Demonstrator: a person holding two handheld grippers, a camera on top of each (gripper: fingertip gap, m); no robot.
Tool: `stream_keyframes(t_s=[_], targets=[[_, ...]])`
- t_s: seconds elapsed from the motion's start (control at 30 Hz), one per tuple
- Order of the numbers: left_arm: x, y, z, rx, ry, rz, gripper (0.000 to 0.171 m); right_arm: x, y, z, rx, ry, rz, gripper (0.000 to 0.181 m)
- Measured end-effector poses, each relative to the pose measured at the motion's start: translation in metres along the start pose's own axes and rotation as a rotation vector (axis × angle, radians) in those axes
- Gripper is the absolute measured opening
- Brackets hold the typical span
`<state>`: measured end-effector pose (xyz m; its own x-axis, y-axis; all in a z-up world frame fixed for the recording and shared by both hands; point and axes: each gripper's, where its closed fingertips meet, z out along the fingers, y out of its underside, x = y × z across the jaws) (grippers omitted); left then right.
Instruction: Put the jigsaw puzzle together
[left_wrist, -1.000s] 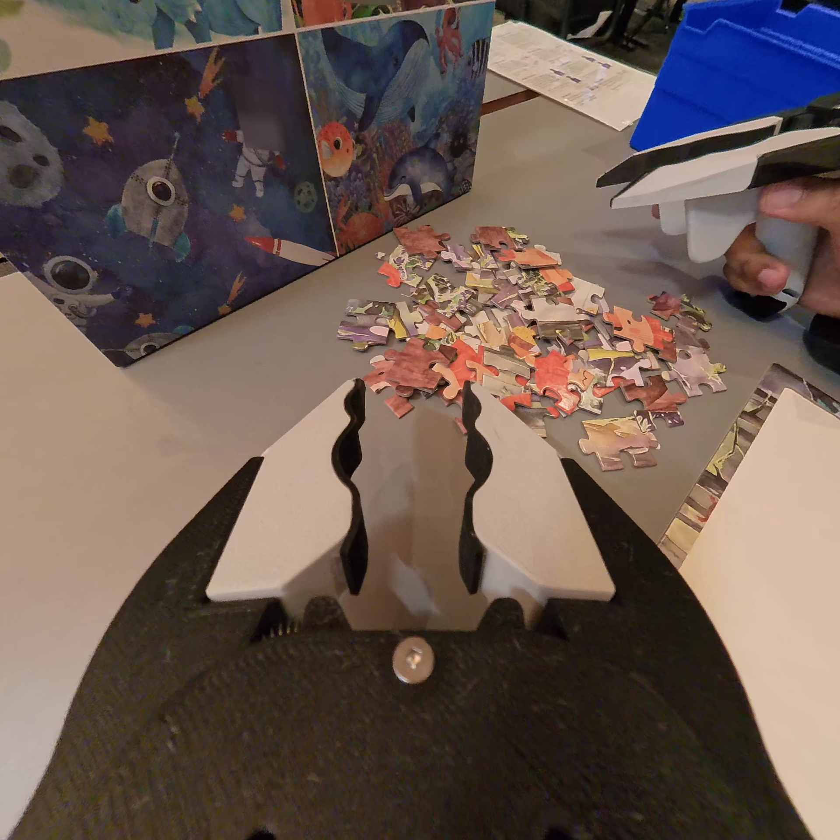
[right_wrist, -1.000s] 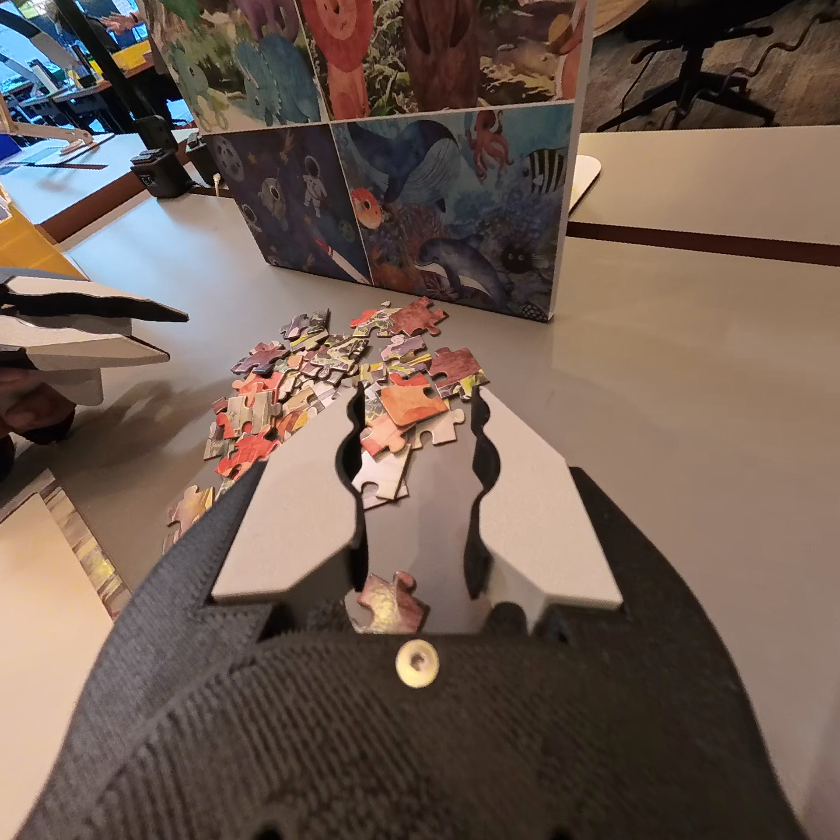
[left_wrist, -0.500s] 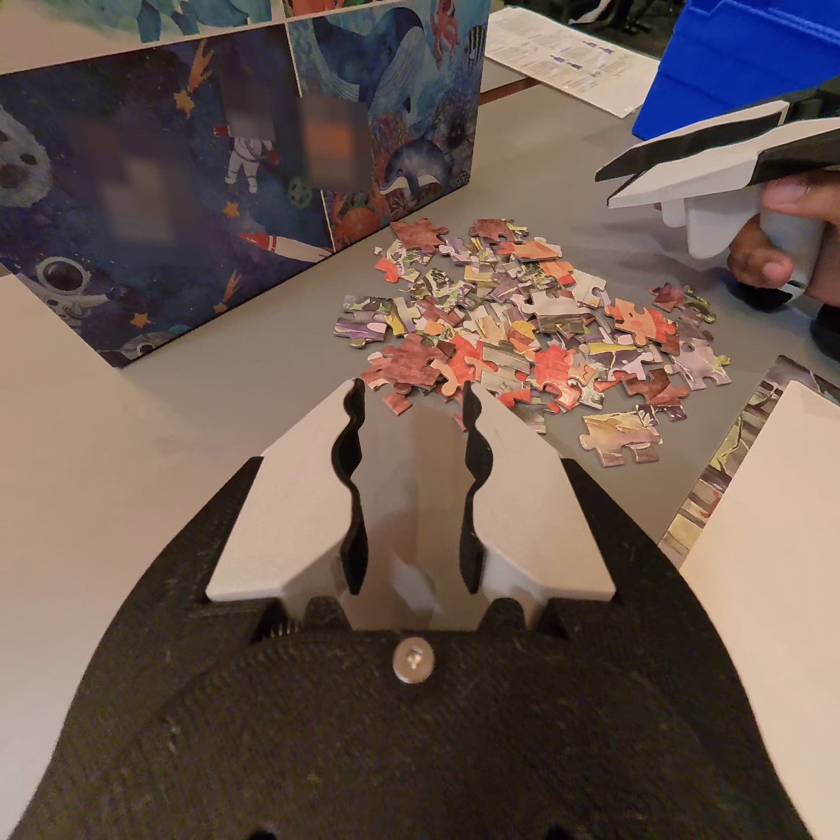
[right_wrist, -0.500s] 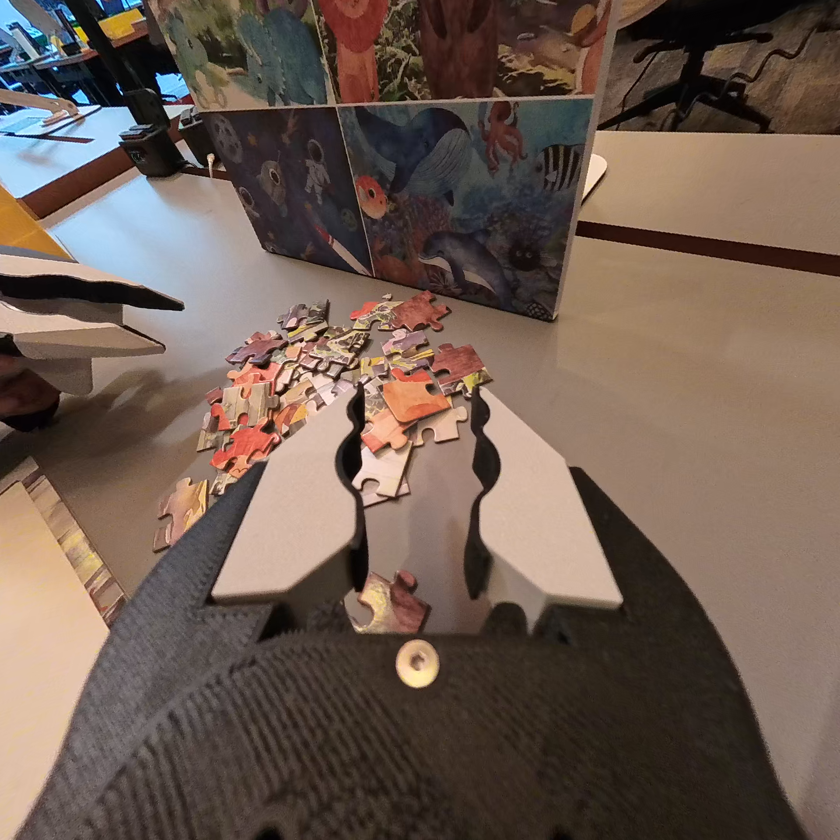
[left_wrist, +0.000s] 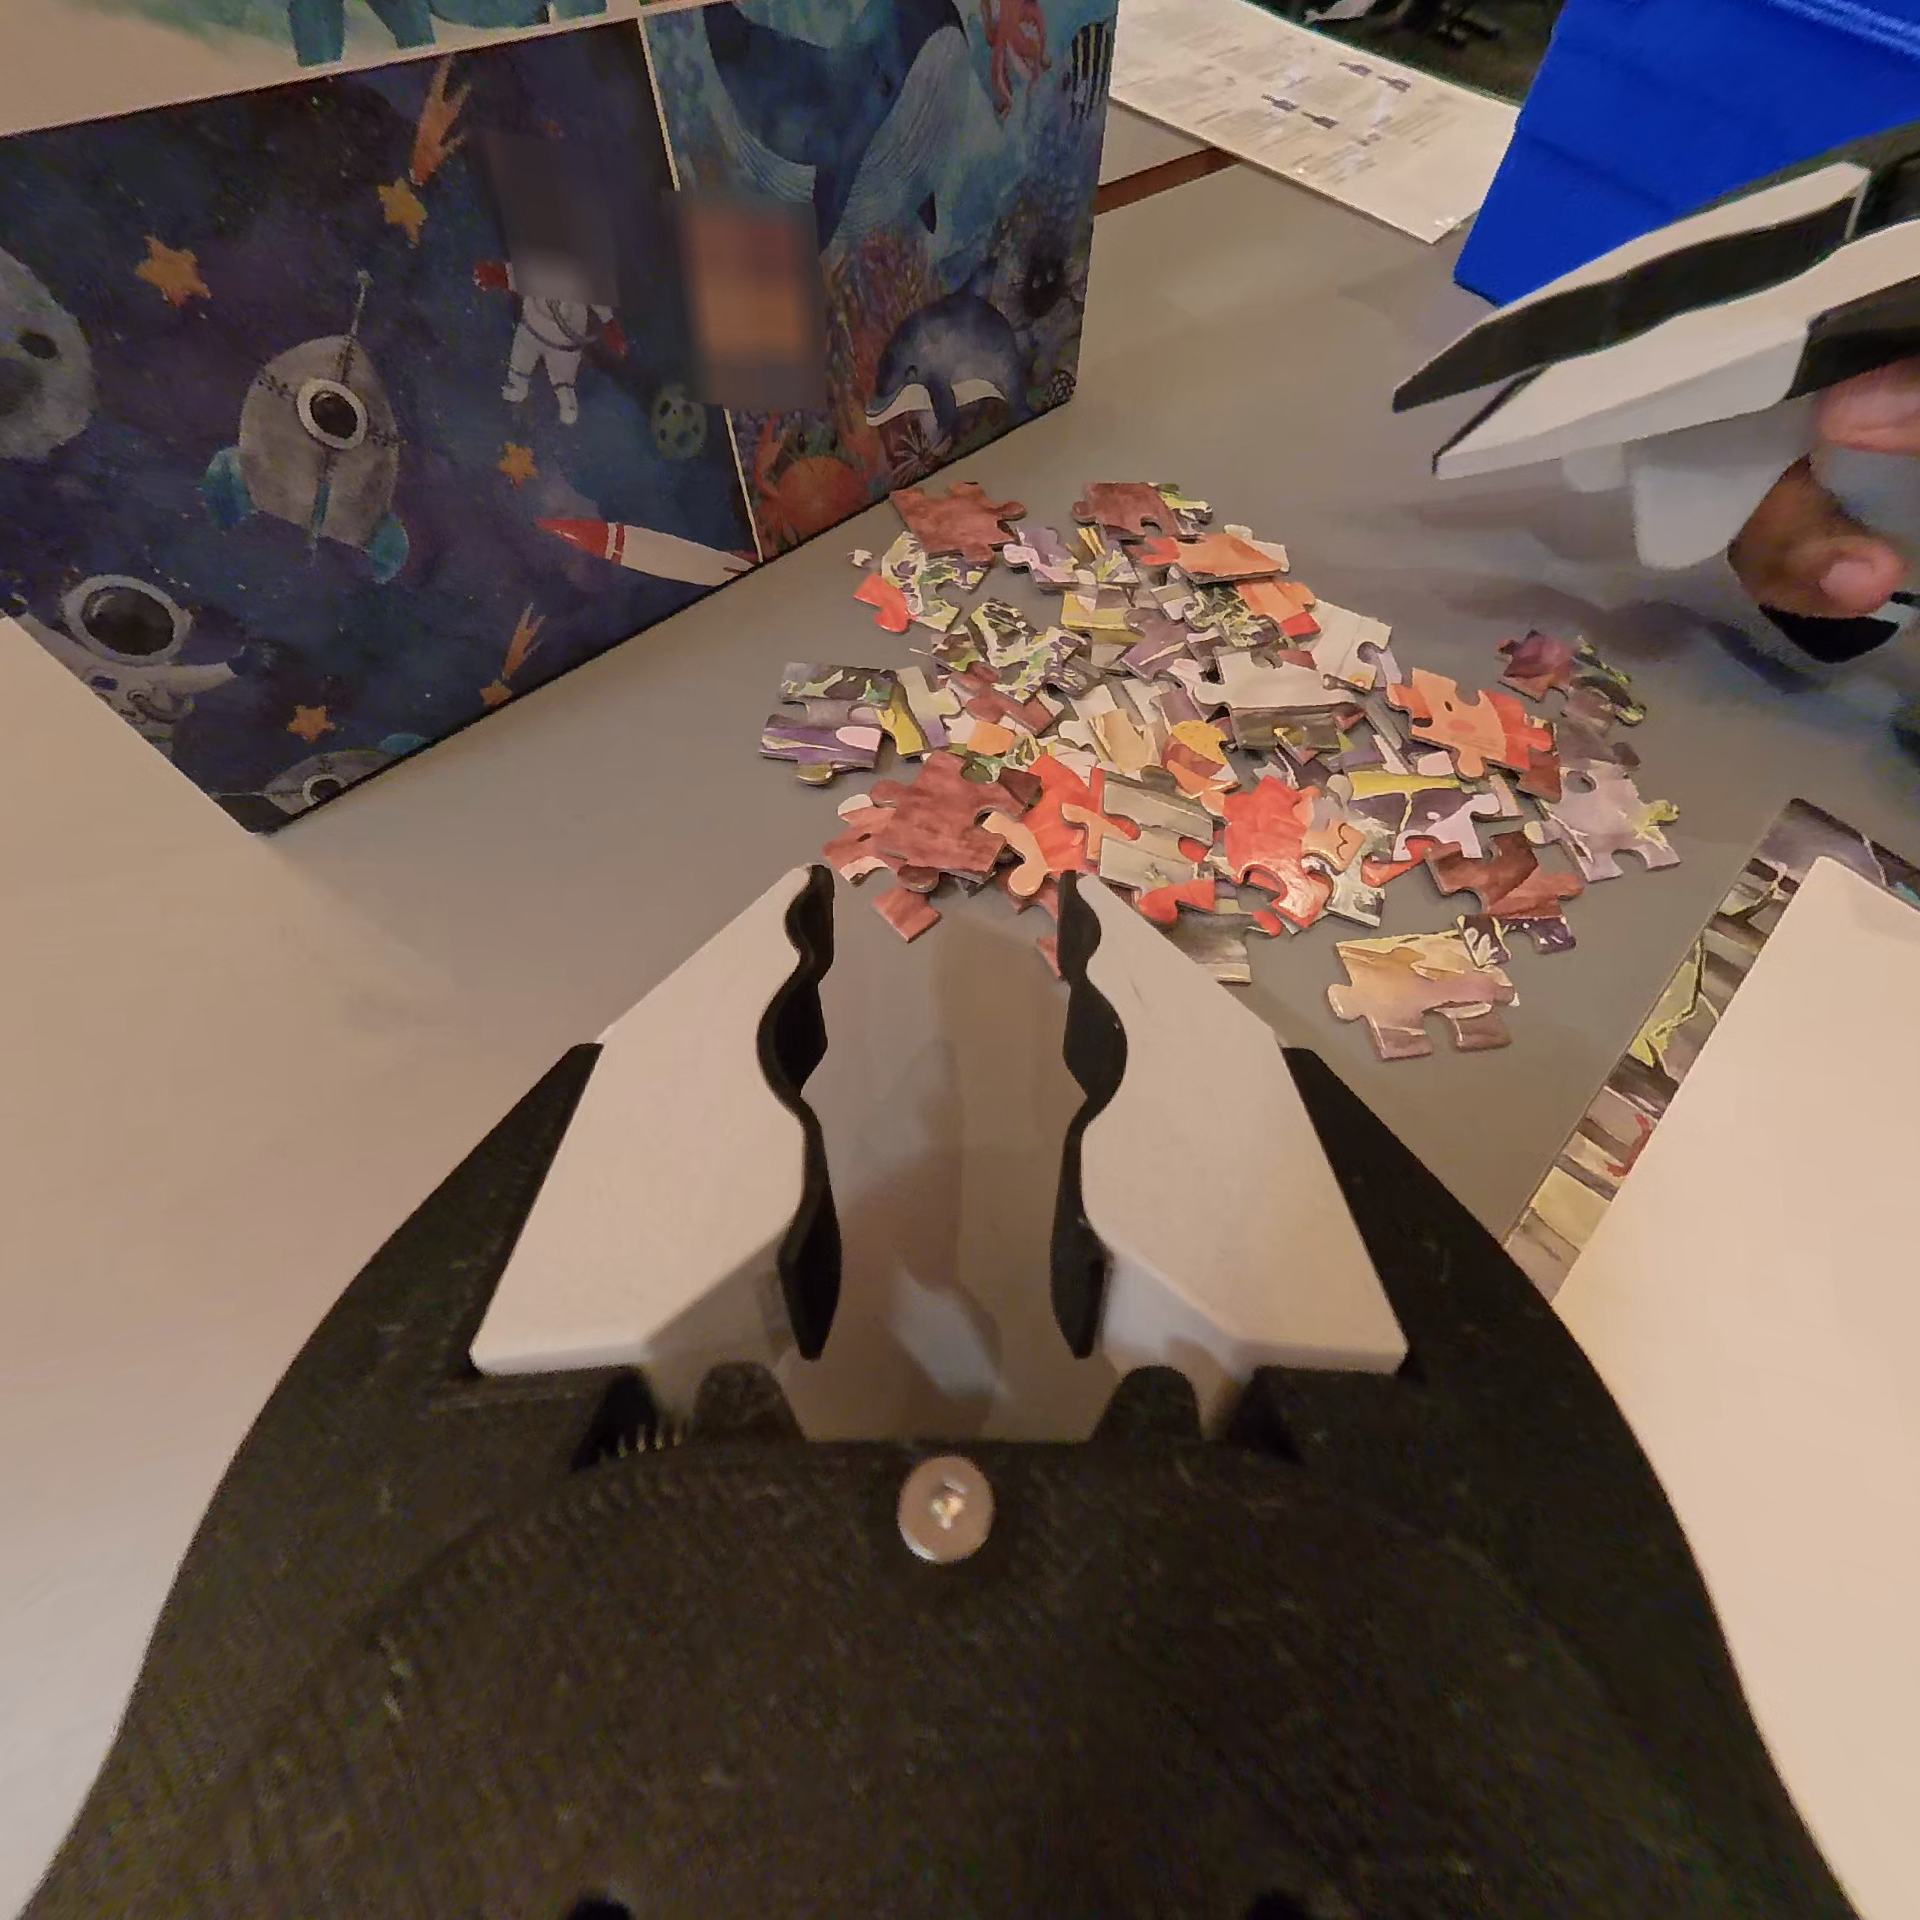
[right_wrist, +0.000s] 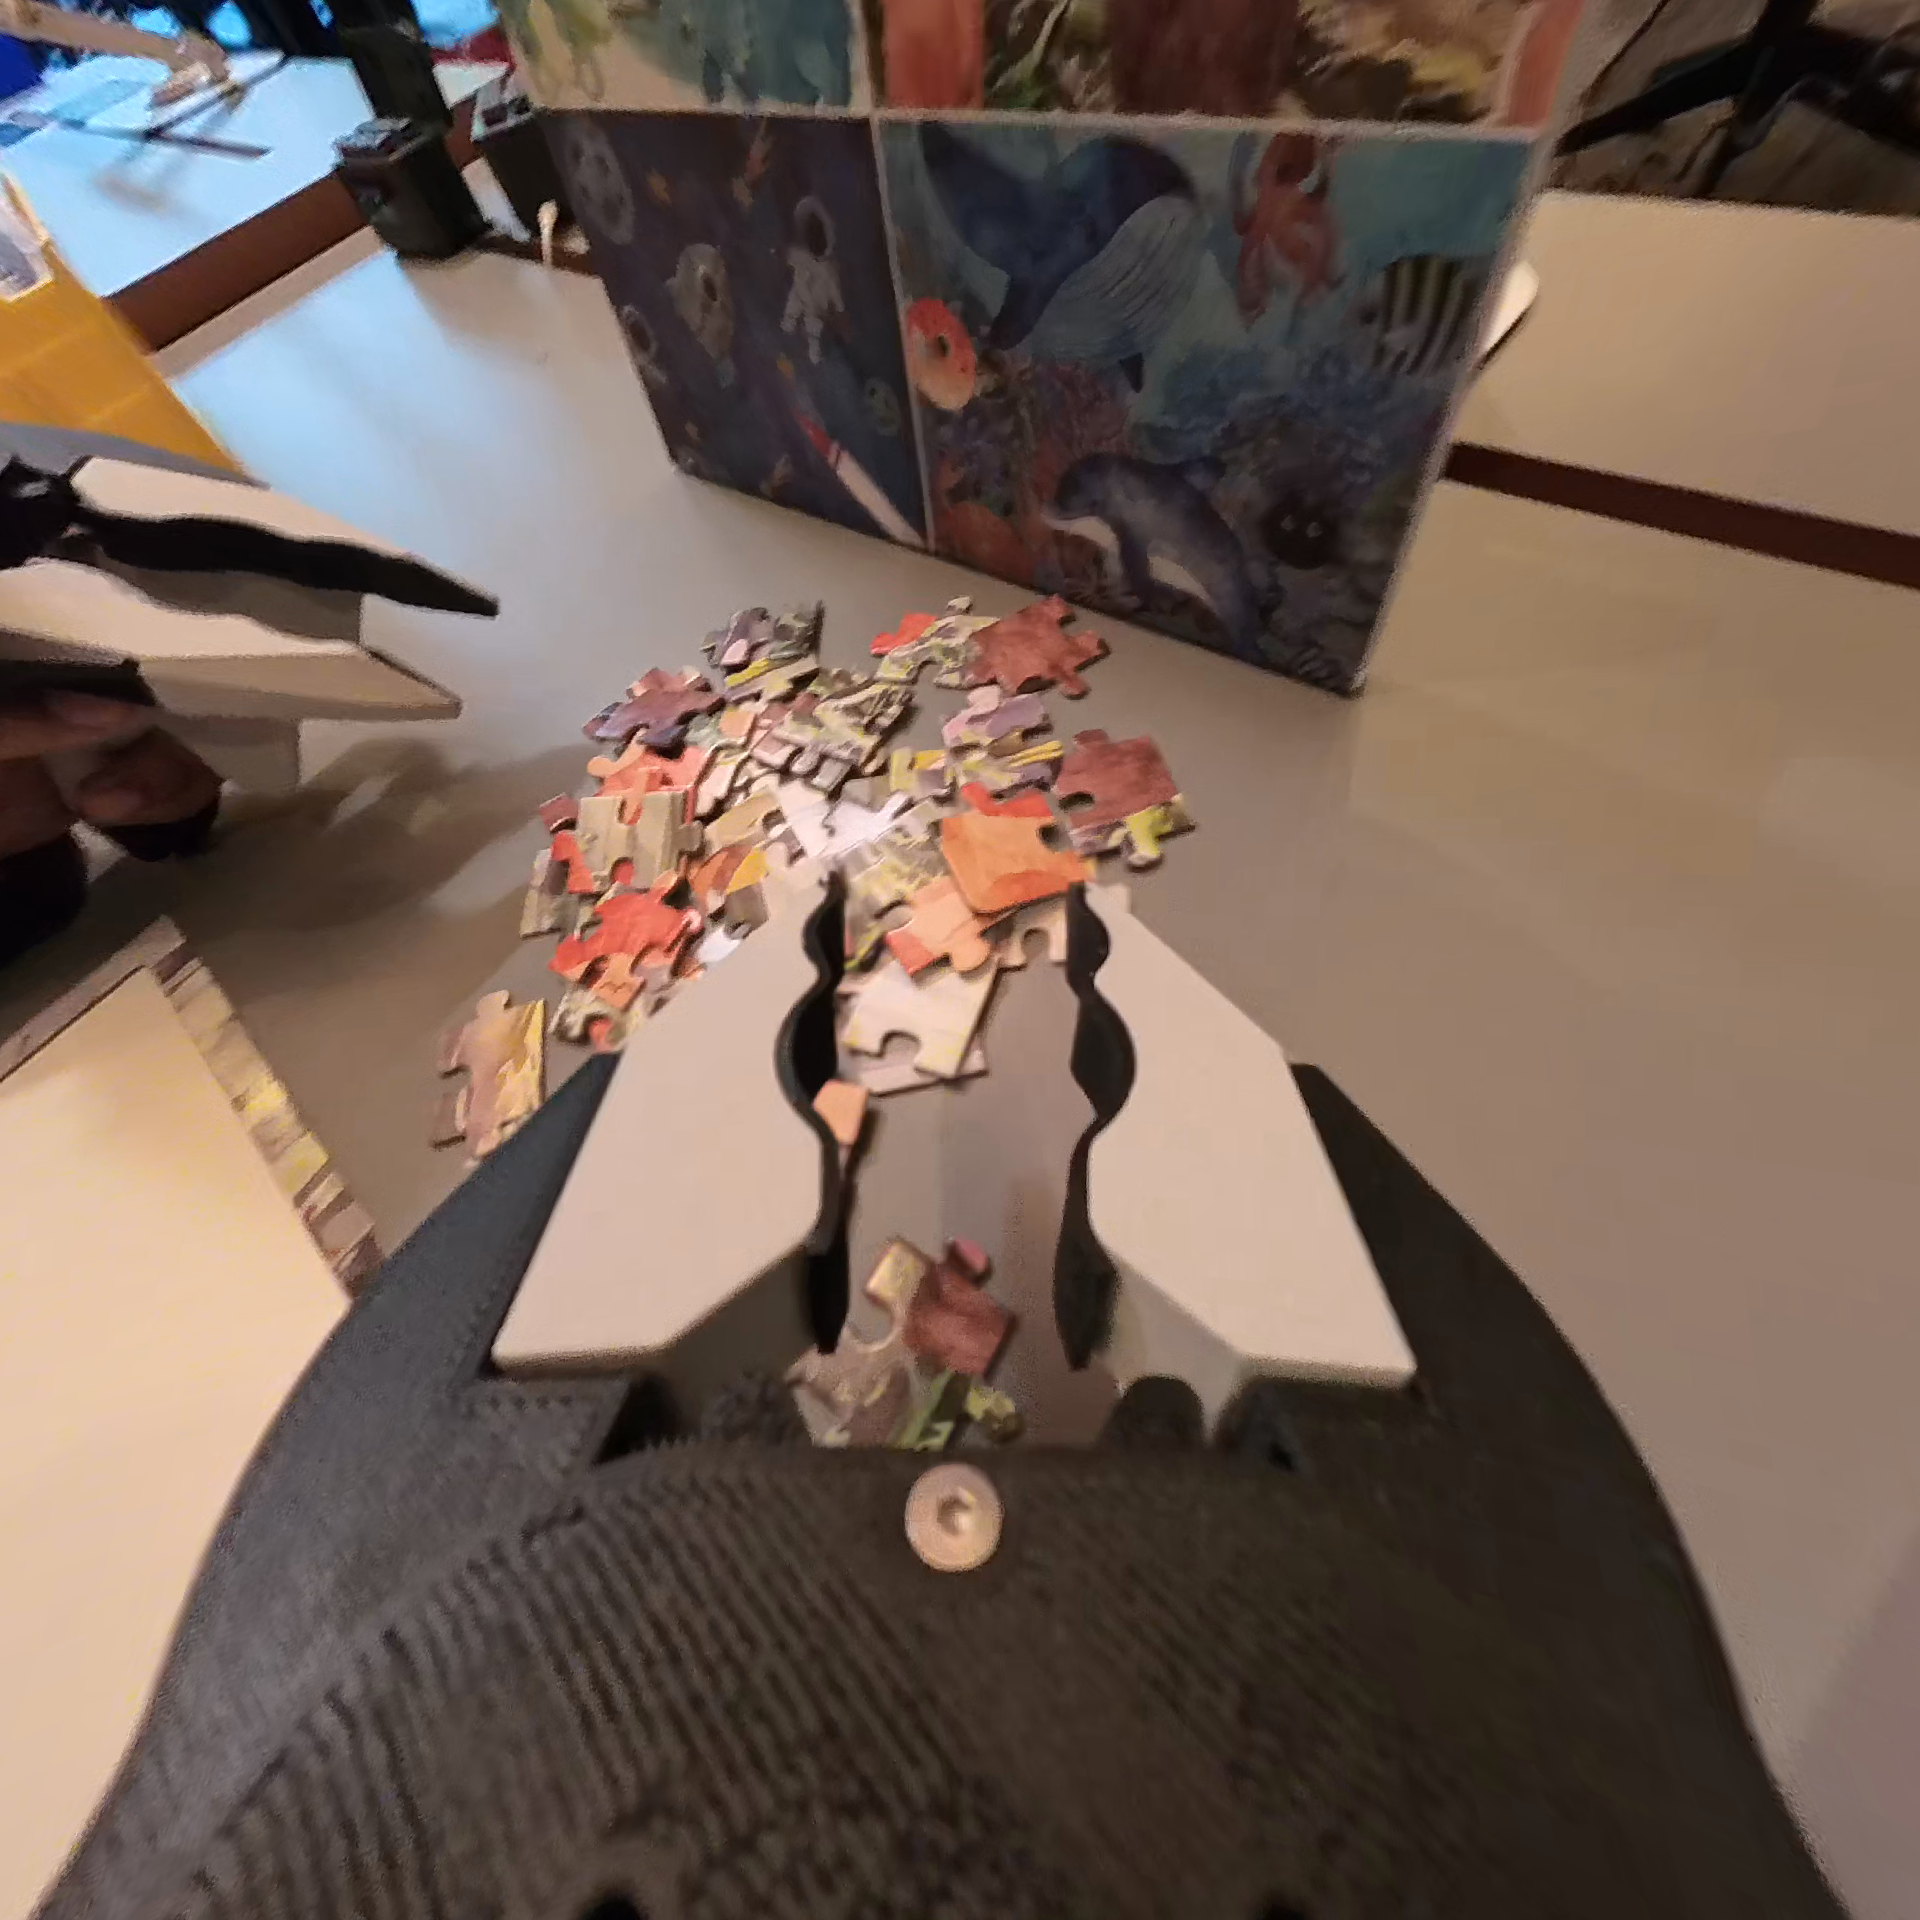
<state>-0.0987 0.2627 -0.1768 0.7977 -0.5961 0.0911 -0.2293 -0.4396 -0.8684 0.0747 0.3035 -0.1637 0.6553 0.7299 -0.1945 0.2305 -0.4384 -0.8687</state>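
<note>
A heap of loose jigsaw pieces (left_wrist: 1195, 727) lies on the grey table, mostly red, orange, purple and yellow. My left gripper (left_wrist: 945, 894) is open and empty, its tips just short of the heap's near edge. My right gripper (right_wrist: 956, 904) is open and empty, hovering over the other side of the heap (right_wrist: 831, 790); one loose piece (right_wrist: 935, 1340) shows on the table between its fingers, not held. A pale puzzle board (left_wrist: 1818, 1247) with a painted border lies beside the heap, also in the right wrist view (right_wrist: 125, 1299). A single yellowish piece (left_wrist: 1423, 987) lies near it.
A picture box (left_wrist: 416, 416) with space and sea scenes stands behind the heap, also in the right wrist view (right_wrist: 1143, 364). A blue bin (left_wrist: 1714, 125) and a printed sheet (left_wrist: 1299, 104) lie beyond. The right gripper (left_wrist: 1662, 312) and left gripper (right_wrist: 260, 603) each show in the other's view.
My right gripper has moved forward and lower towards the heap, and its view is blurred. My left gripper has edged slightly closer. Both stay open.
</note>
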Motion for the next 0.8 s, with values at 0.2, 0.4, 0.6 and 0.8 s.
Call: stream_keyframes(t_s=[0.2, 0.4, 0.6, 0.8], targets=[[0.001, 0.004, 0.002, -0.029, 0.010, -0.009, 0.042, -0.059, 0.010, -0.014, -0.094, -0.274, -0.207, 0.044], [0.001, 0.006, 0.002, -0.037, 0.037, -0.044, 0.042, -0.051, 0.059, -0.010, -0.314, -0.262, -0.254, 0.050], [0.002, 0.007, 0.003, -0.042, 0.029, -0.026, 0.042, -0.039, 0.057, -0.004, -0.295, -0.206, -0.261, 0.035], [0.003, 0.007, 0.003, -0.047, 0.021, -0.007, 0.042, 0.017, 0.025, -0.018, -0.170, 0.068, -0.187, 0.035]])
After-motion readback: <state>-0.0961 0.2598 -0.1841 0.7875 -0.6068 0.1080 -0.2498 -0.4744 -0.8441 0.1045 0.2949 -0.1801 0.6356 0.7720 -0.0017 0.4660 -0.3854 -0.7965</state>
